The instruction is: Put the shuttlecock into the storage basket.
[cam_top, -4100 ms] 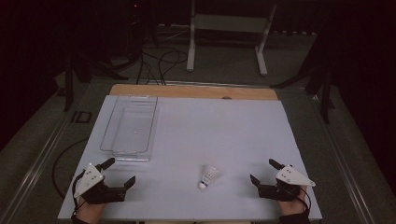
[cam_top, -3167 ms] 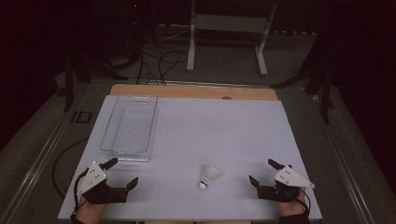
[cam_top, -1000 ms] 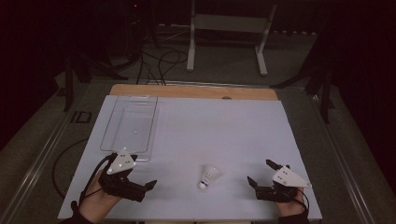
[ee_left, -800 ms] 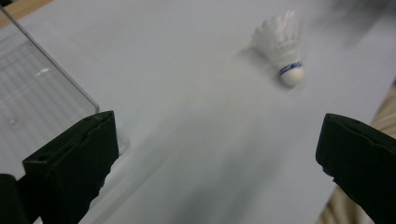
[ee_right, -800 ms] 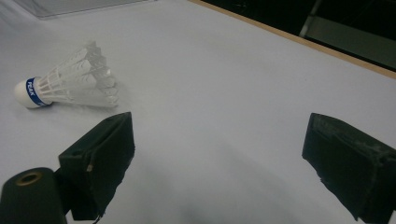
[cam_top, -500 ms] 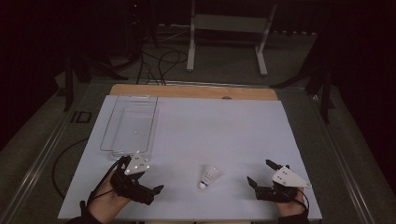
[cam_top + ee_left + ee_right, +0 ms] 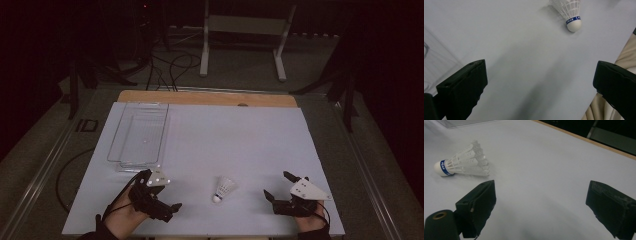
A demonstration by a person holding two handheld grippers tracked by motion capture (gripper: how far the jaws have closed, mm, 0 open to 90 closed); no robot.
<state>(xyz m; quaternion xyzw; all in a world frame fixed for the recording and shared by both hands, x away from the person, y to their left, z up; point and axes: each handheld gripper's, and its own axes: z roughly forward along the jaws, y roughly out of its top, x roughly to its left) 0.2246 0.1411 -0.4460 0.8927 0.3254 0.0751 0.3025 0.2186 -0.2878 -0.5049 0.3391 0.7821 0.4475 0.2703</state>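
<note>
A white shuttlecock [image 7: 223, 190] with a blue band lies on its side near the table's front edge, cork toward the person. My left gripper [image 7: 162, 191] stands open a short way to its left, jaws angled toward it. In the left gripper view the shuttlecock [image 7: 571, 12] lies ahead and to the right of the open gripper [image 7: 541, 75], apart from both jaws. My right gripper [image 7: 276, 185] rests open on the table to the shuttlecock's right. The right gripper view has the shuttlecock [image 7: 461, 162] just beyond the left jaw of the empty gripper [image 7: 544, 195].
A clear plastic tray [image 7: 114, 140] lies empty at the table's left, just behind the left gripper; its corner [image 7: 431, 57] is close to that gripper's left jaw. A wooden strip [image 7: 210, 98] edges the far side. A metal stand [image 7: 240, 30] and cables are on the floor beyond.
My left gripper has moved right from the table's front left corner toward the shuttlecock and turned to point at it. The right gripper and shuttlecock have stayed put.
</note>
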